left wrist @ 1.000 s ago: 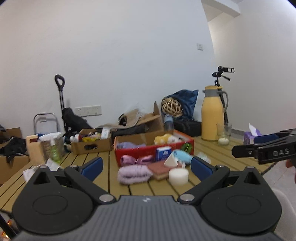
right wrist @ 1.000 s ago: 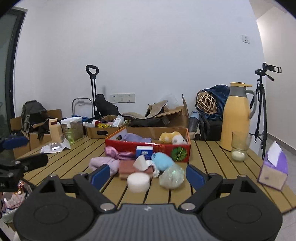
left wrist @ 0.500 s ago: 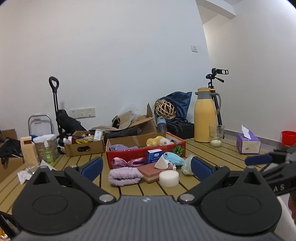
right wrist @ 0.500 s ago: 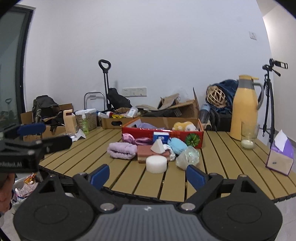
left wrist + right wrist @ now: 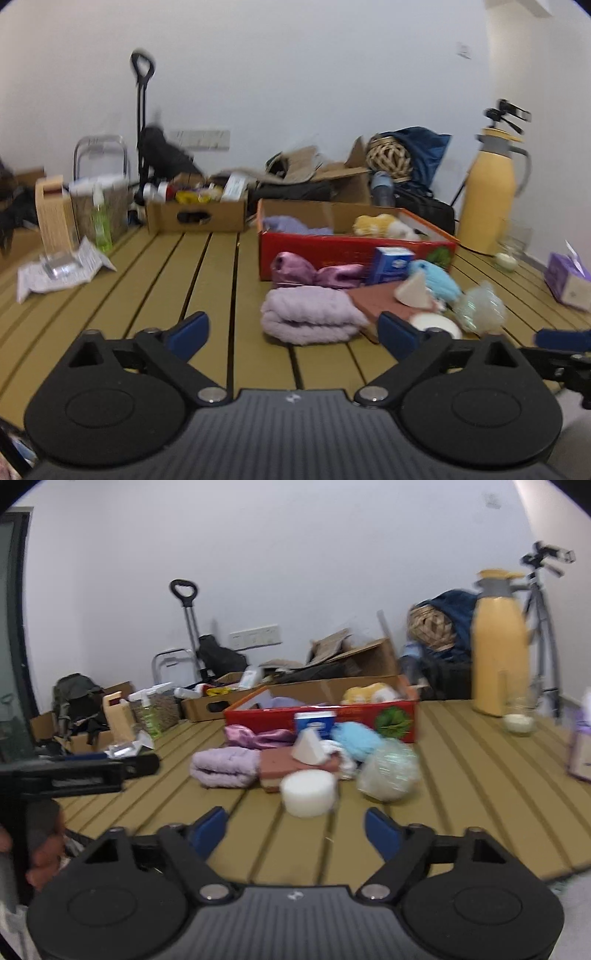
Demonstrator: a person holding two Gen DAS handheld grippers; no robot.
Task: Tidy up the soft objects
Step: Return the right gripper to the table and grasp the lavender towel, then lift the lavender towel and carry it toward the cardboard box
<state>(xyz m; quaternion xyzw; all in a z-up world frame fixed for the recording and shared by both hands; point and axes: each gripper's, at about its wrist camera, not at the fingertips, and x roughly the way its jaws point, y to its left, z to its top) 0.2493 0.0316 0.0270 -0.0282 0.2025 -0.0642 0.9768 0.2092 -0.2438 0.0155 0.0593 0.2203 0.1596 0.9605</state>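
Jaws of your left gripper [image 5: 291, 328] and right gripper [image 5: 295, 825] are closing on nothing; the folded lilac towel [image 5: 310, 314] lies crosswise ahead, nearer the left.

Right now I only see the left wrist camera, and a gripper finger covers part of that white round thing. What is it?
Observer: The right wrist view shows it whole. It is a white round sponge lying flat on the table, just in front of the brown block.
Operator: Is the other one holding something?
Observer: No. The right gripper has nothing between its fingers, and its jaws are closing on empty air, short of the sponge.
Operator: Who's carrying mine?
Observer: A hand at the left edge of the right wrist view holds the left gripper from below.
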